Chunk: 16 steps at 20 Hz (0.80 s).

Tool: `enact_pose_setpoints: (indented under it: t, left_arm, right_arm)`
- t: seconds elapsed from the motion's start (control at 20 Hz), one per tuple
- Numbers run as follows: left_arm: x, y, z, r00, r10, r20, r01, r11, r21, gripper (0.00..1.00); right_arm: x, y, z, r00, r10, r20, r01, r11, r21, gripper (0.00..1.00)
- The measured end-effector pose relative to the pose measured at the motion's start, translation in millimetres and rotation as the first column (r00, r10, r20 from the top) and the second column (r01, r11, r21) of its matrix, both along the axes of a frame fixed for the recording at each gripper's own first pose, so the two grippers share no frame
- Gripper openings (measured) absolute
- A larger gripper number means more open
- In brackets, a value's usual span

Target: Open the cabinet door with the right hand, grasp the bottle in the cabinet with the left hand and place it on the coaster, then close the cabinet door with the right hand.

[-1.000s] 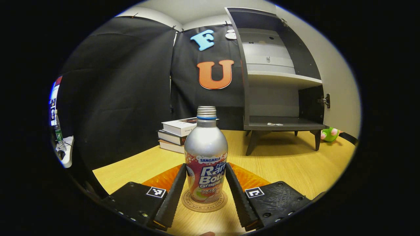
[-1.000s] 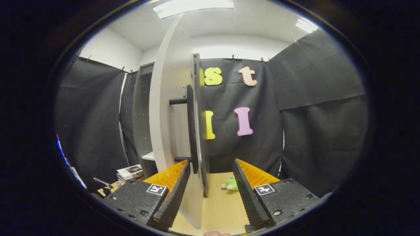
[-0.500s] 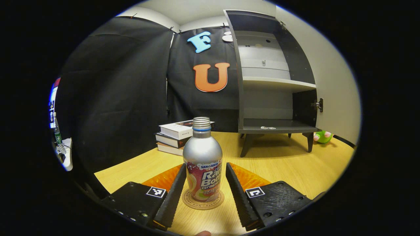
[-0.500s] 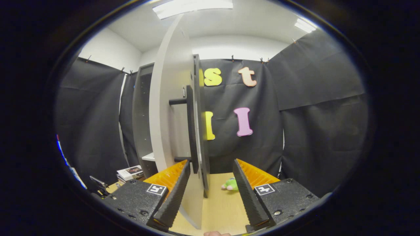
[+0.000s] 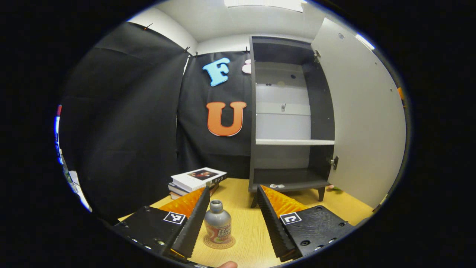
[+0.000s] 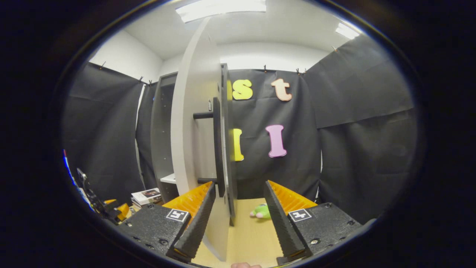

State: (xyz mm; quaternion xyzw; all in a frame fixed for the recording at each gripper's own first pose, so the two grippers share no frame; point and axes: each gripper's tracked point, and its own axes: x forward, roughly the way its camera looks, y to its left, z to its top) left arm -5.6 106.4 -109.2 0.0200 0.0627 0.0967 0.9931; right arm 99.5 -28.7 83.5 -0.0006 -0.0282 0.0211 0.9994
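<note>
Standing on its coaster (image 5: 219, 242) on the surface, the bottle (image 5: 218, 226) is free; the left tool (image 5: 230, 222) gapes wide. Right tool (image 6: 240, 219) straddles the cabinet door (image 6: 193, 123), spread wide; swinging carelessly could slam it.

Both views are evenly and brightly lit from overhead. In the right gripper view a ceiling light panel (image 6: 221, 6) is blown out to plain white, and a second ceiling strip (image 6: 346, 30) at far right glares likewise. The left gripper view shows a similar overexposed ceiling patch (image 5: 264, 3). The cabinet interior (image 5: 290, 111) is shaded, darker toward its upper part. A soft shadow lies on the table (image 5: 241, 208) under the cabinet. Fisheye distortion is strong: the cabinet door (image 6: 193, 123) bows visibly, and straight edges curve near the rim. Focus is sharp centrally; detail softens and colour fringes at the left edge.
</note>
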Motion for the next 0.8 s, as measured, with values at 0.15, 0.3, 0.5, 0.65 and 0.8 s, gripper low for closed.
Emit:
enact_pose_setpoints:
  t: [0.15,0.3,0.5,0.65,0.8]
  left_arm:
    - [8,-22,29,0.998,-0.058,-0.024,0.058,0.998,-0.005,0.82]
    - [4,-35,57,0.996,-0.092,-0.014,0.092,0.996,-0.009,0.84]
    - [2,-49,83,0.994,-0.112,0.020,0.111,0.994,0.020,0.95]
    - [-1,-65,86,0.989,-0.147,0.027,0.146,0.989,0.009,0.95]
    - [-3,-80,81,0.984,-0.177,0.021,0.177,0.984,-0.013,0.95]
  right_arm:
    - [1,0,0,1.000,0.003,0.001,-0.003,1.000,0.000,0.83]
    - [0,0,1,1.000,0.003,0.004,-0.003,1.000,0.003,0.83]
    - [-9,-1,12,0.999,0.007,0.045,-0.007,1.000,0.010,0.84]
    - [-12,-15,19,0.997,-0.021,0.068,0.020,1.000,0.013,0.84]
    - [-6,-32,19,0.996,-0.055,0.075,0.053,0.998,0.029,0.86]
